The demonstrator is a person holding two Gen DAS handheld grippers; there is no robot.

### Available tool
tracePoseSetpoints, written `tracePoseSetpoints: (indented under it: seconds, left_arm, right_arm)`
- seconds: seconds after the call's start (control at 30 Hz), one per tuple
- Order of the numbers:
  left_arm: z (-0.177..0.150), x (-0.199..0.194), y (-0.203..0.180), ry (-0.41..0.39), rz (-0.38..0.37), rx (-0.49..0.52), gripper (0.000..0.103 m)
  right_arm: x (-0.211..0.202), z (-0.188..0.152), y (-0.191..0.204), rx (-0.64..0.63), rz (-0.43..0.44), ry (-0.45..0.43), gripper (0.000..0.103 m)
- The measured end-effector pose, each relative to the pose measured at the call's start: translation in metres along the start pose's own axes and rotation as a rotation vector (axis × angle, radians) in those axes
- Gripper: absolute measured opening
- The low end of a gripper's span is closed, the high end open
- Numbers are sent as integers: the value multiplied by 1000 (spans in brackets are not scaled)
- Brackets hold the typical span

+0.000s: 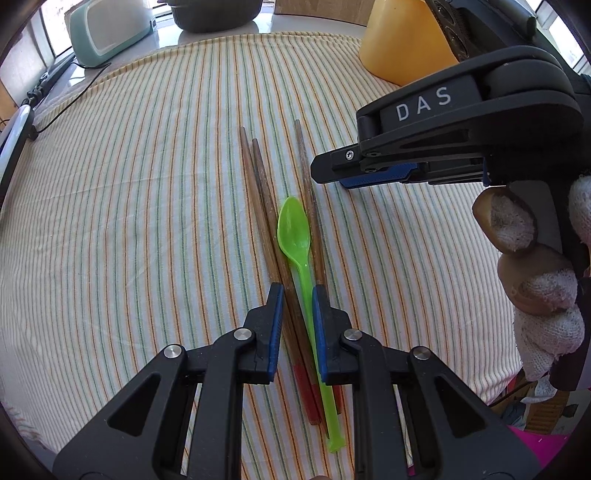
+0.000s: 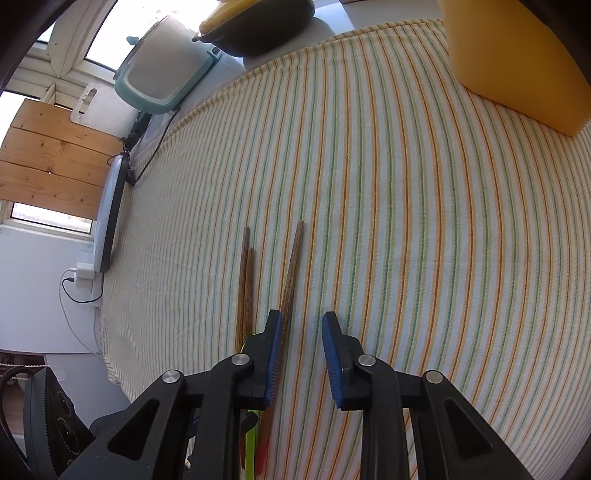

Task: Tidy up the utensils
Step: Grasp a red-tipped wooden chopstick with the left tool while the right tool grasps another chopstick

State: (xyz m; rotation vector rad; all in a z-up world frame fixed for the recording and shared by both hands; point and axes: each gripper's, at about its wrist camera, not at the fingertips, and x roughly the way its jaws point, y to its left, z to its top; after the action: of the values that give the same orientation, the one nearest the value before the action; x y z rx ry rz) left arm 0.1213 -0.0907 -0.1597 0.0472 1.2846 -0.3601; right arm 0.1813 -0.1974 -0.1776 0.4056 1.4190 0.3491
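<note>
A green plastic spoon (image 1: 300, 254) lies on the striped tablecloth (image 1: 147, 203) among three brown wooden chopsticks (image 1: 264, 206) with red ends. My left gripper (image 1: 298, 295) is low over them, its blue-padded jaws closed in around the spoon handle and two chopsticks. The third chopstick (image 1: 308, 192) runs just outside the right jaw. My right gripper (image 2: 301, 325) is open and empty, hovering to the right of the chopsticks (image 2: 247, 291); it also shows in the left wrist view (image 1: 345, 177), held by a gloved hand.
A yellow container (image 1: 402, 40) stands at the back right, also in the right wrist view (image 2: 509, 59). A teal-and-white appliance (image 1: 110, 29) with a black cable and a dark pot (image 1: 214, 14) sit beyond the cloth's far edge.
</note>
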Motion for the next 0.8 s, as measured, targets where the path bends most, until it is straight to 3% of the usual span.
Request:
tracePoseSetpoints:
  seconds: [0.47, 0.63, 0.8]
  left_arm:
    - [-4, -9, 15, -14, -16, -21, 14]
    - [-8, -13, 25, -19, -42, -59, 14]
    - [-6, -18, 43, -26, -68, -102, 14]
  right_arm:
    - [9, 2, 18, -38, -49, 15, 23]
    - [13, 3, 28, -95, -116, 17, 9]
    - [13, 6, 26, -138, -134, 30, 3]
